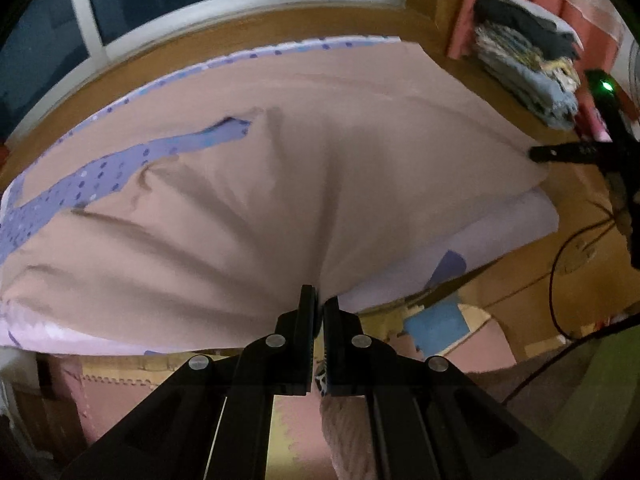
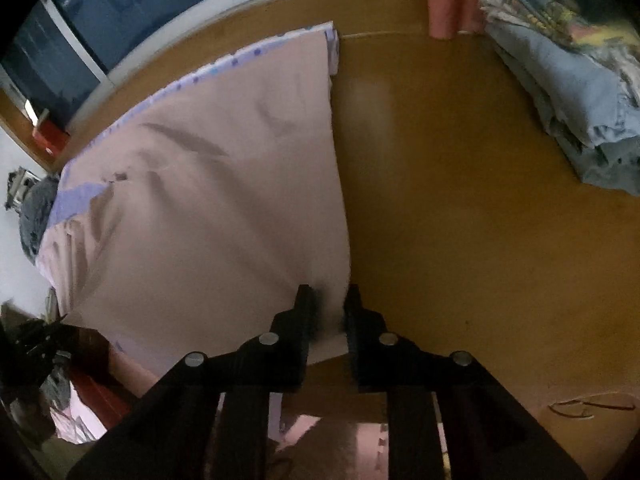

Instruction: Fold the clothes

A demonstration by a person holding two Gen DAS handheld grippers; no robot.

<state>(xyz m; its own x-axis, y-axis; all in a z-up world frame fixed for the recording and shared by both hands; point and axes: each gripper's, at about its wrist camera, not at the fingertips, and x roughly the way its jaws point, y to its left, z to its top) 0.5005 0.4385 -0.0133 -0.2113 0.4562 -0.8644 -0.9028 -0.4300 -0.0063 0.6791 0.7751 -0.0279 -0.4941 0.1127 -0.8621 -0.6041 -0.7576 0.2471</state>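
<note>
Nearest the left wrist camera, the left hand-held gripper (image 1: 320, 300) has its two black fingers pinched almost together on the near edge of the pinkish-tan cloth (image 1: 280, 184), and folds in the fabric fan out from that pinch. The cloth lies spread over the wooden tabletop (image 1: 520, 256), with its near edge hanging just past the tabletop's front. A lilac underside with purple dots (image 1: 100, 176) shows where the cloth has turned back on its left side and along its far edge.

In the right wrist view, the right hand-held gripper (image 2: 327, 300) sits at the cloth's (image 2: 224, 200) near right corner. Its fingers stand a narrow gap apart, with the corner of fabric lying between them; whether the pads press on it cannot be told. From the left wrist view the same gripper (image 1: 536, 154) shows as a dark tip touching the cloth's right edge.

Right of the cloth, bare tabletop (image 2: 460, 200) stretches to a stack of folded clothes (image 2: 568, 92), well apart from it, with grey-blue pieces below and patterned ones above. Beyond the cloth's far edge runs a white window frame (image 1: 224, 12) with dark glass. Below the tabletop's front edge, pink and yellow floor mats (image 1: 120, 384) are visible.
</note>
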